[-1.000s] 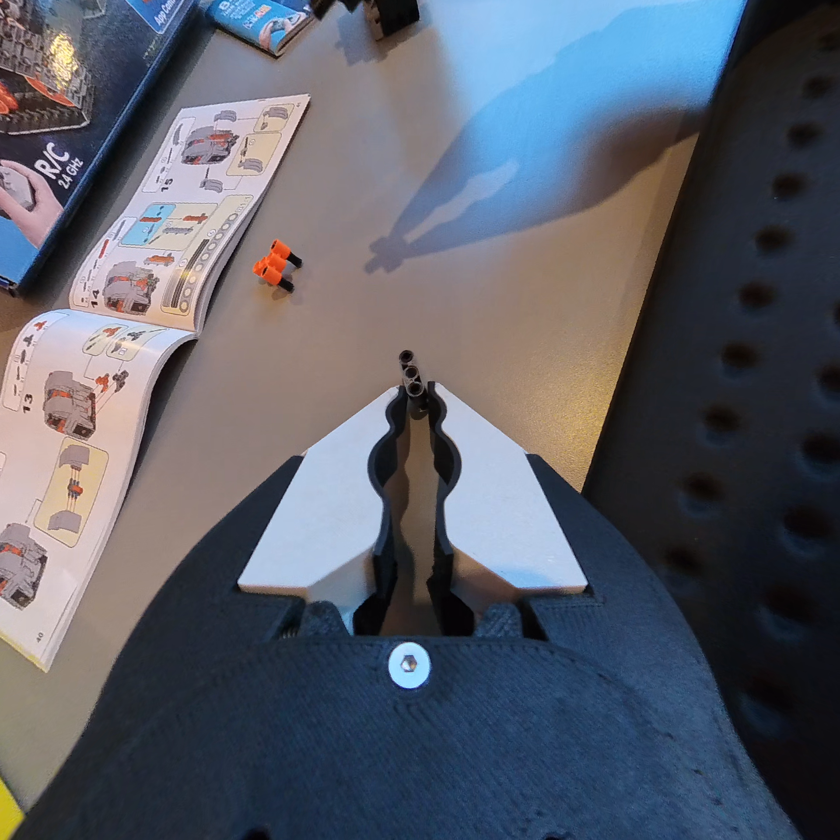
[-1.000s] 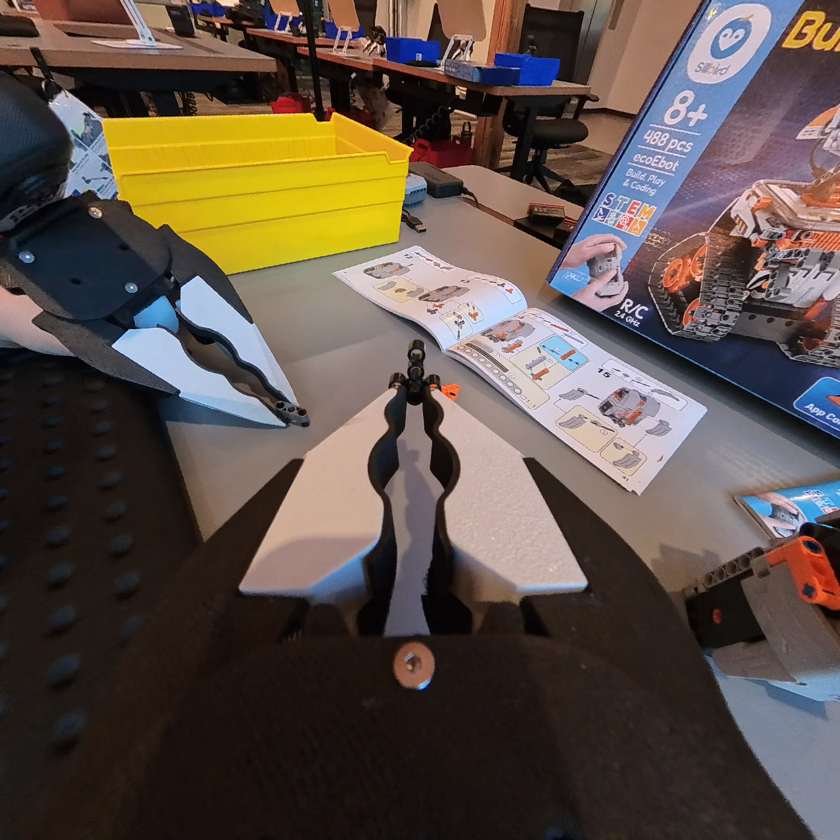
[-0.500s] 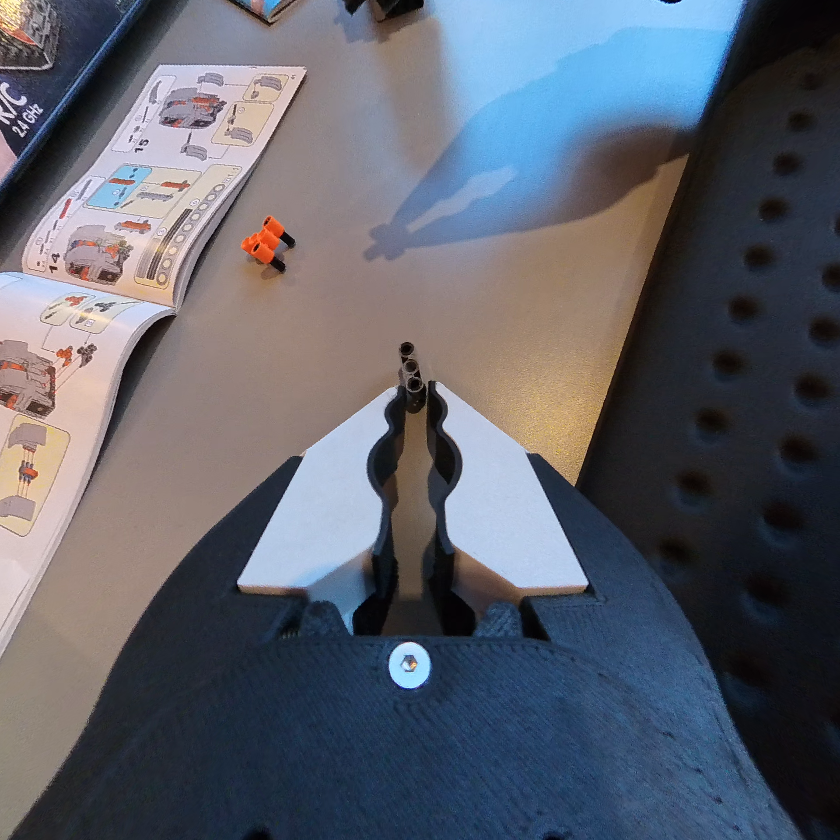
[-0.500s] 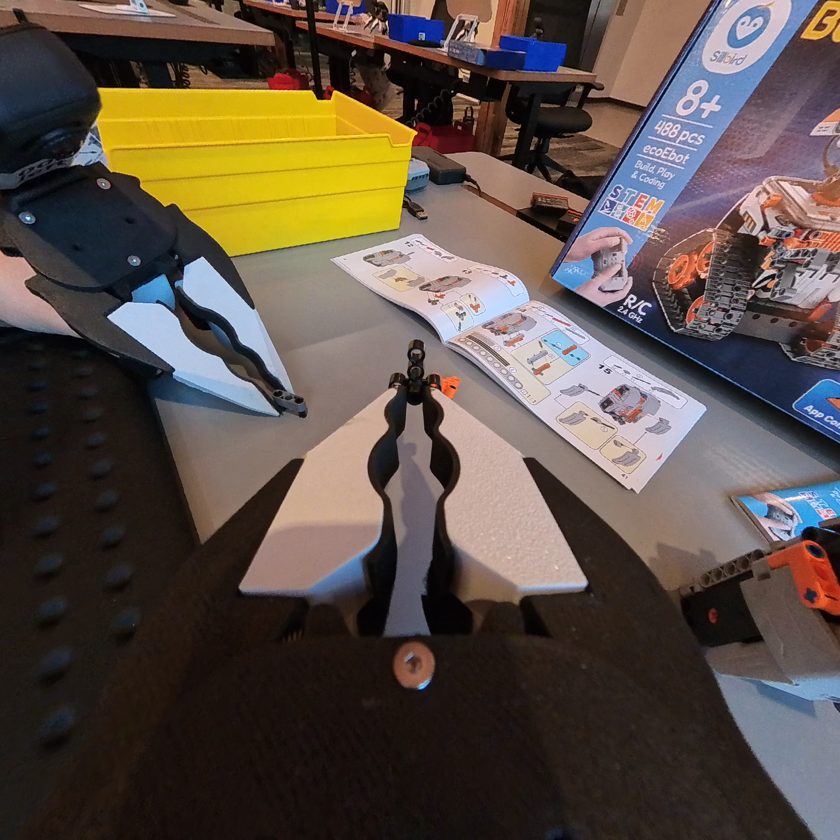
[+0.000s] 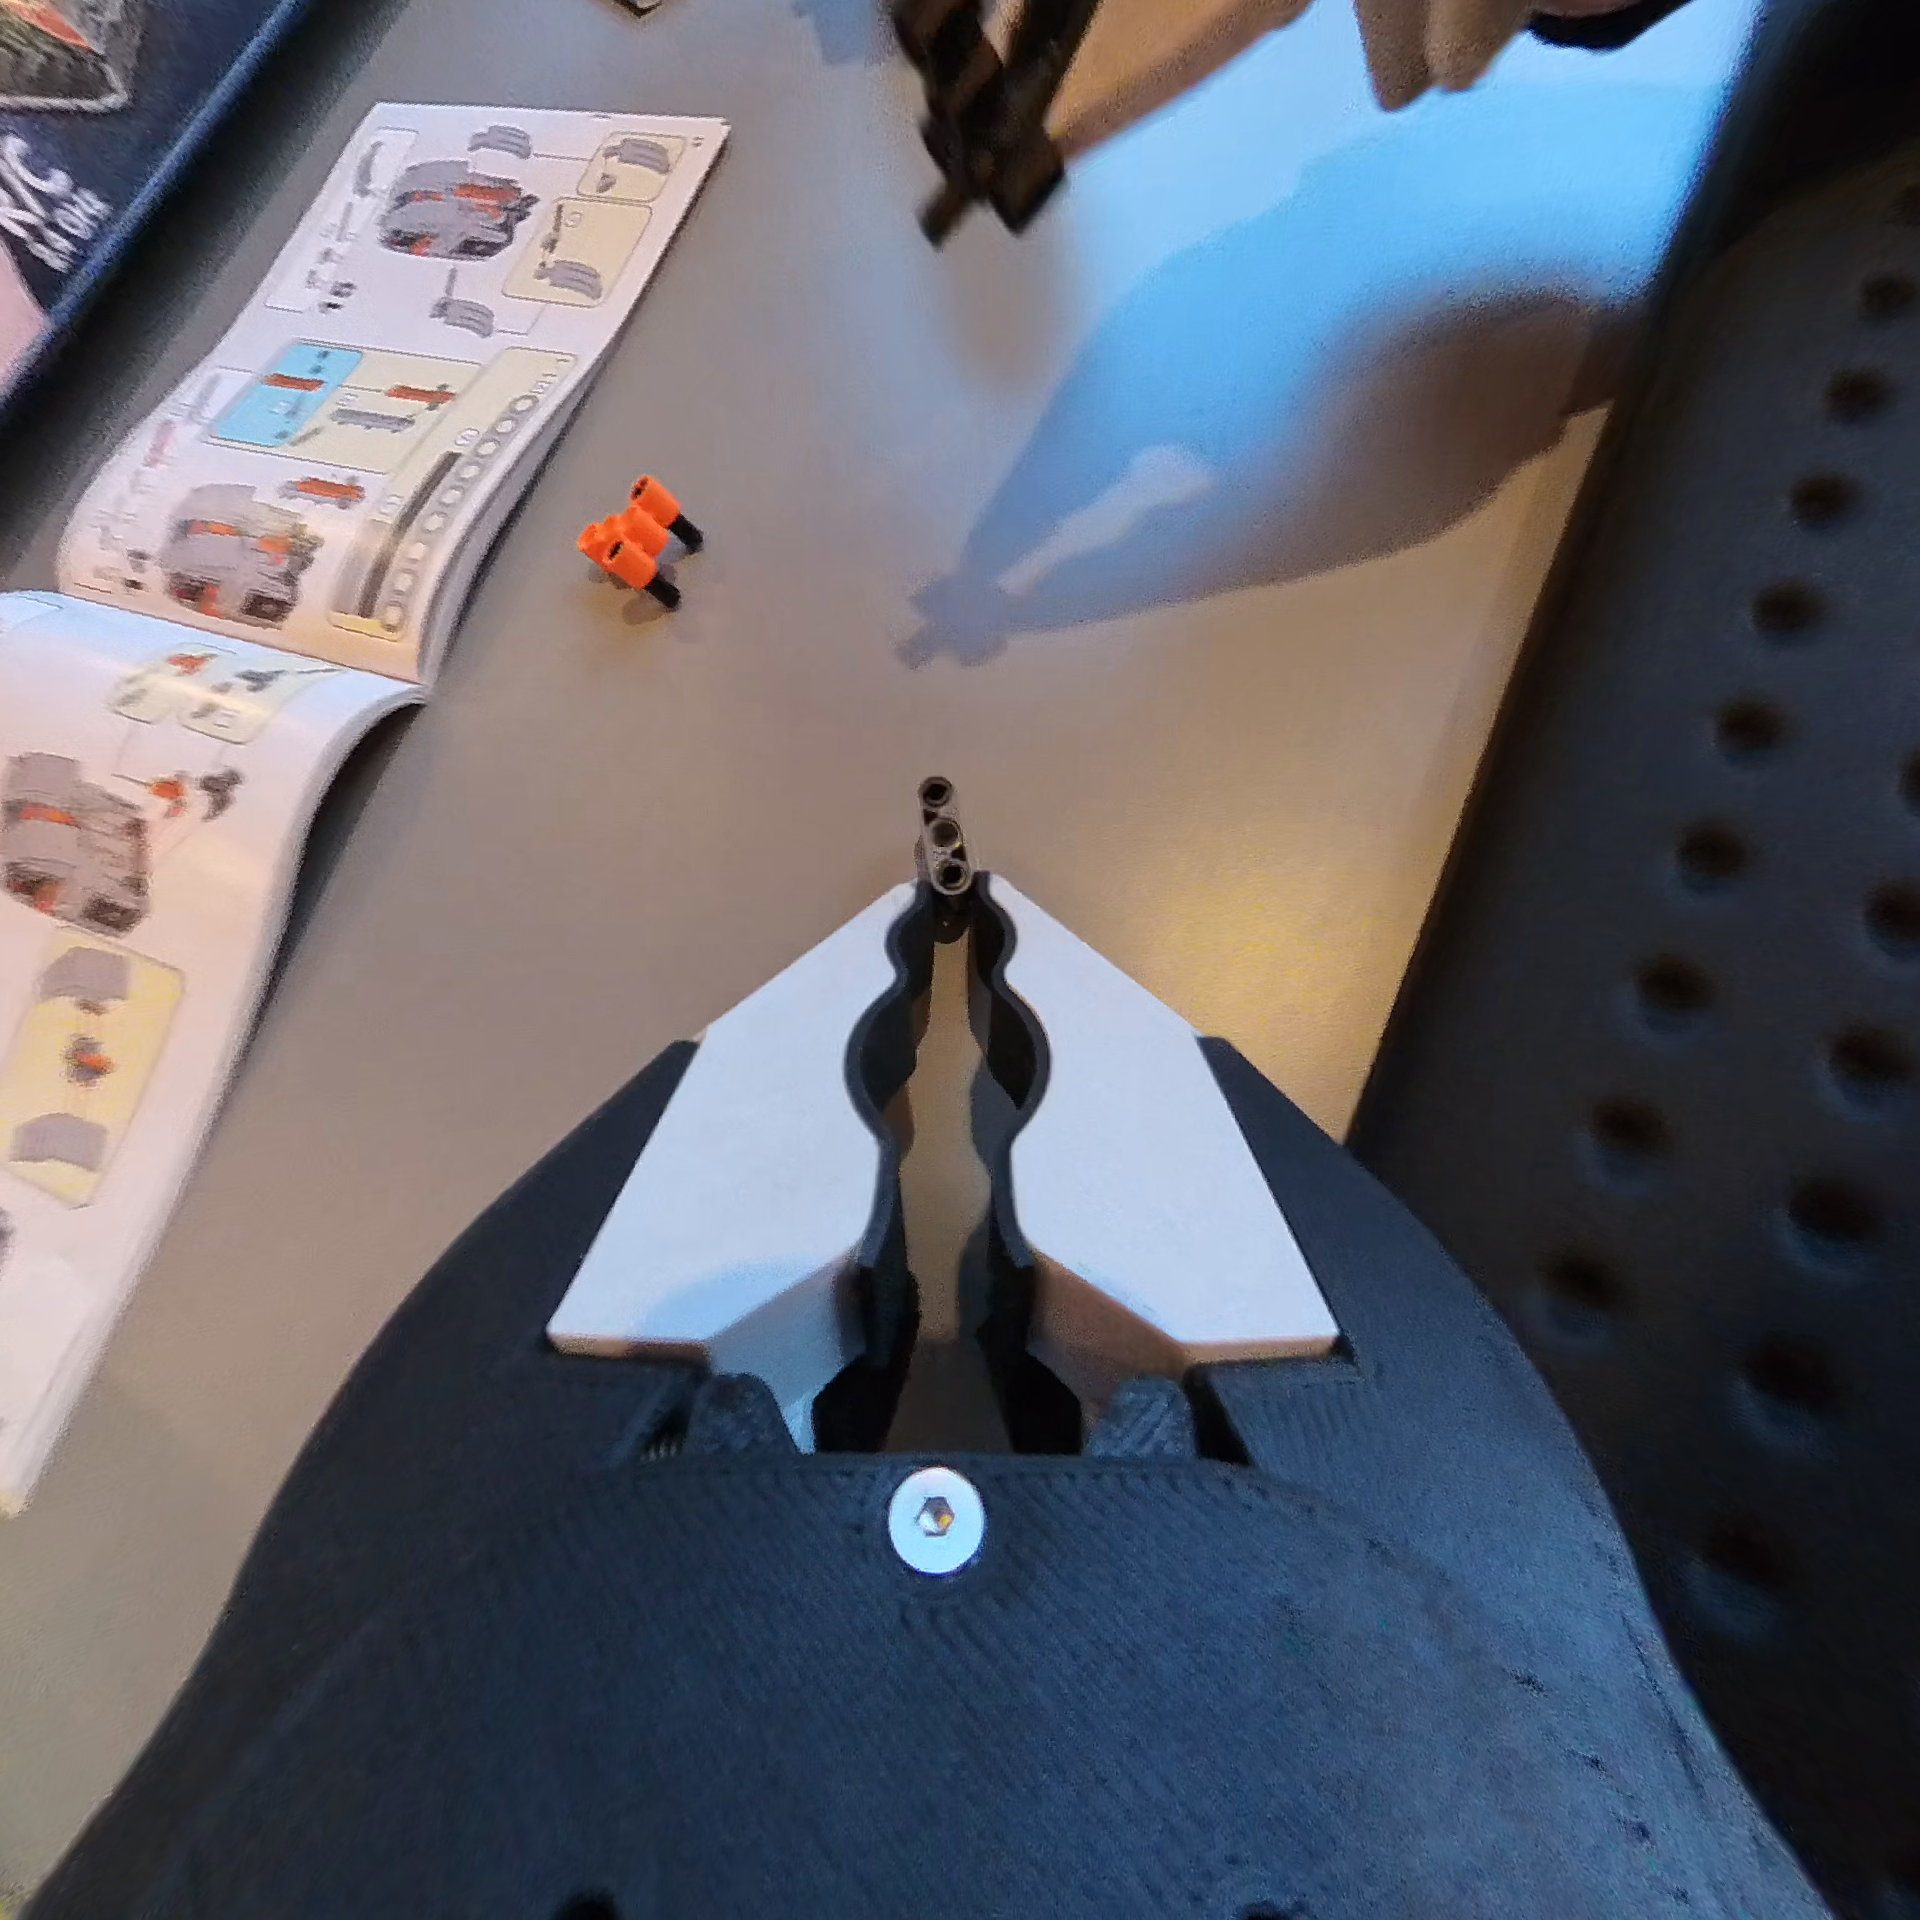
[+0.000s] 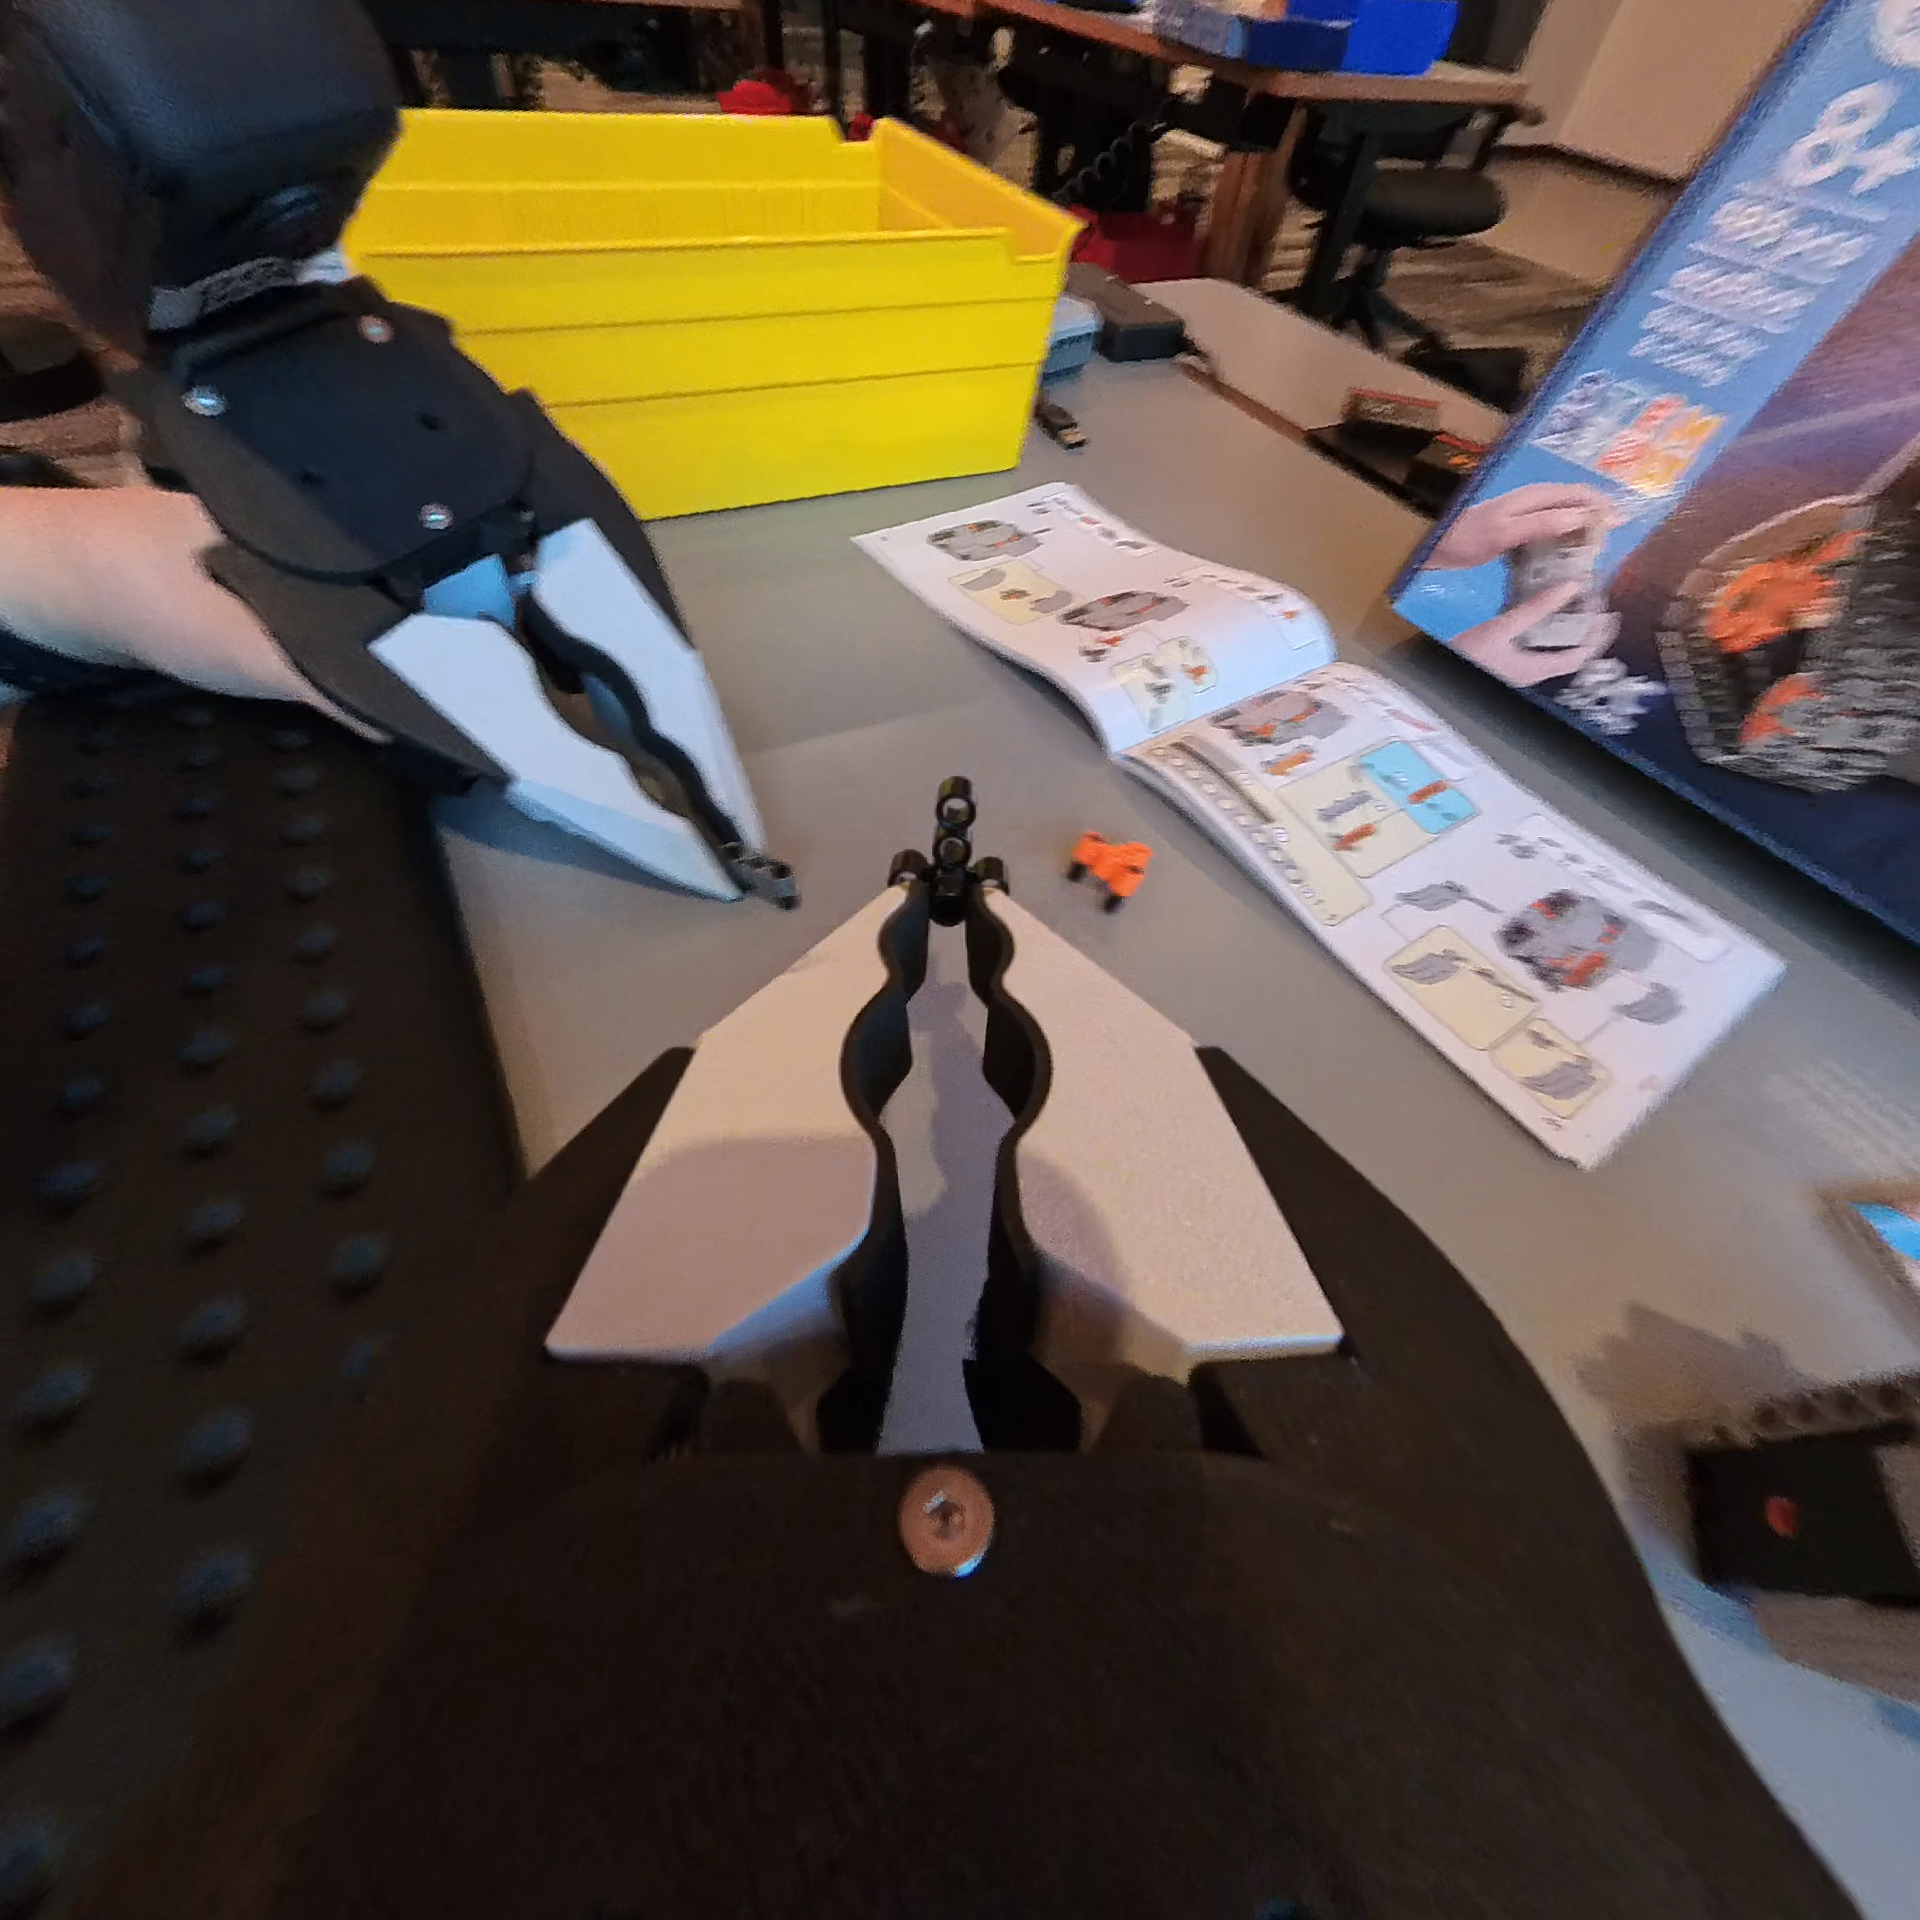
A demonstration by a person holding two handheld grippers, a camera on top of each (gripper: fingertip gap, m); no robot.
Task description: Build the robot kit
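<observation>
My left gripper point(image 5: 945, 899) is shut on a small dark grey holed beam point(image 5: 943, 836) that sticks out past its tips, just above the grey table. It also shows in the right wrist view point(image 6: 764, 878), held by a hand at the left. My right gripper point(image 6: 948, 899) is shut on a small black beam with side pins point(image 6: 951, 836), held above the table close to the left gripper's tip. An orange connector piece with black pins point(image 5: 634, 540) lies on the table beside the booklet; it also shows in the right wrist view point(image 6: 1110, 864).
An open instruction booklet point(image 6: 1299, 790) lies on the table point(image 5: 727, 779). A yellow bin point(image 6: 727, 301) stands behind, a large printed box point(image 6: 1714, 468) at the right. A partly built black and grey model point(image 6: 1818, 1538) sits bottom right. A black studded mat point(image 5: 1714, 935) borders the table. There is about 11 cm between the tips of the two grippers.
Both grippers have shifted and the views are blurred by motion. The right gripper has moved nearer the left gripper's tip; the right gripper's blurred shape now enters the top of the left wrist view.
</observation>
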